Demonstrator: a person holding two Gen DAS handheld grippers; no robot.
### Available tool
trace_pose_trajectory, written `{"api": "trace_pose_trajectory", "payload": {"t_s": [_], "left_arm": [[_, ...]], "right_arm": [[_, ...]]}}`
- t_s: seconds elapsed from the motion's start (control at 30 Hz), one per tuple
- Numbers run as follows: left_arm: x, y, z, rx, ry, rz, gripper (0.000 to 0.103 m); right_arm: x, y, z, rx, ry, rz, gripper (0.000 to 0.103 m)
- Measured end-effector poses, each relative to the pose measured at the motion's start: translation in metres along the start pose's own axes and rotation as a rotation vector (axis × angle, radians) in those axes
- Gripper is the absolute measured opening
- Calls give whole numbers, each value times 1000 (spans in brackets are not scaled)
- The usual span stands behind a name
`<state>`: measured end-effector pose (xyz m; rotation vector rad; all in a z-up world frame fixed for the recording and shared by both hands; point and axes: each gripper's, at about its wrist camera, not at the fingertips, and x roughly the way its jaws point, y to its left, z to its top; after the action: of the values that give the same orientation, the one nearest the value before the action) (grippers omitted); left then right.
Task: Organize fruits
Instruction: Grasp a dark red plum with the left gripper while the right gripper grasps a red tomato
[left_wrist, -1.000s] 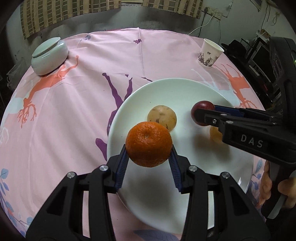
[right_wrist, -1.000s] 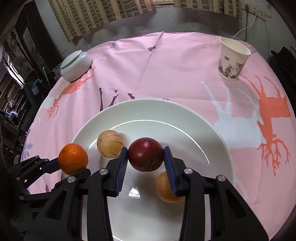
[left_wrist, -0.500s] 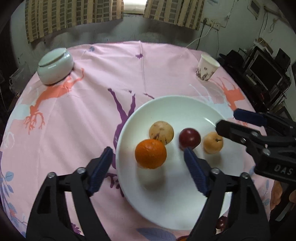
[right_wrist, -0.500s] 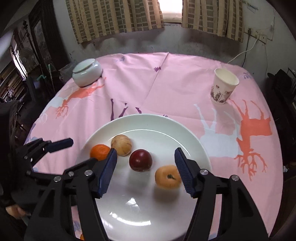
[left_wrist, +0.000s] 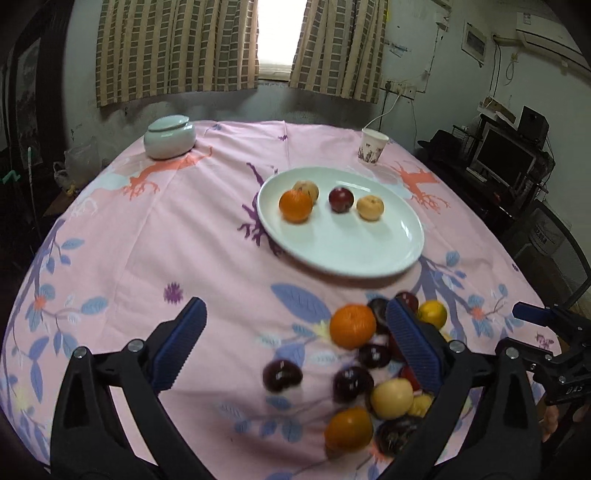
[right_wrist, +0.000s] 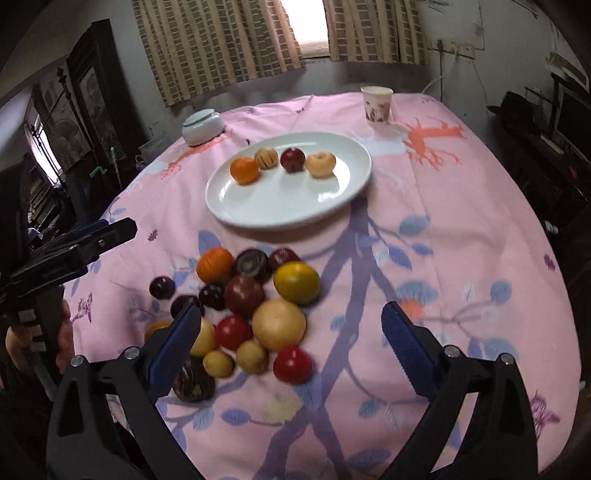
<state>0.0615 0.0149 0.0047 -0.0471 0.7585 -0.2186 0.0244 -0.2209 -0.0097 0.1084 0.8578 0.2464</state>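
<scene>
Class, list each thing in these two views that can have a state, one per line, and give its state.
left gripper: jaws opening, nothing held
right gripper: jaws opening, nothing held
plate: holds four fruits in a row
loose fruit pile: on the cloth, outside the plate
lidded jar: lid on
paper cup: upright
curtains: parted

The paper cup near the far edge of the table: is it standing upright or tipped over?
Upright. The paper cup stands on its base on the pink tablecloth, with its open rim facing up.
</scene>
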Motion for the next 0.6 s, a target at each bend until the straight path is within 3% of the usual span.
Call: {"api": "trace_pose_trajectory", "payload": {"t_s": [0.17,0.27,0.43,0.5,0.6], "left_arm": [[9,7,-36,4,103,44,100],[3,17,-41,-31,91,49,100],[-1,29,-46,-66,93,56,99],[-2,30,-46,-64,96,63,99],[0,32,-47,-63,108,68,99]], "right_arm": [[9,-1,-32,-9,46,-22,98],[5,5,-39,-59,25,-33,77],[21,4,-40,-49,61,-5,45],[28,0,-39,-32,75,-8,39],[37,-3,-37,-20,88,3,38]]}}
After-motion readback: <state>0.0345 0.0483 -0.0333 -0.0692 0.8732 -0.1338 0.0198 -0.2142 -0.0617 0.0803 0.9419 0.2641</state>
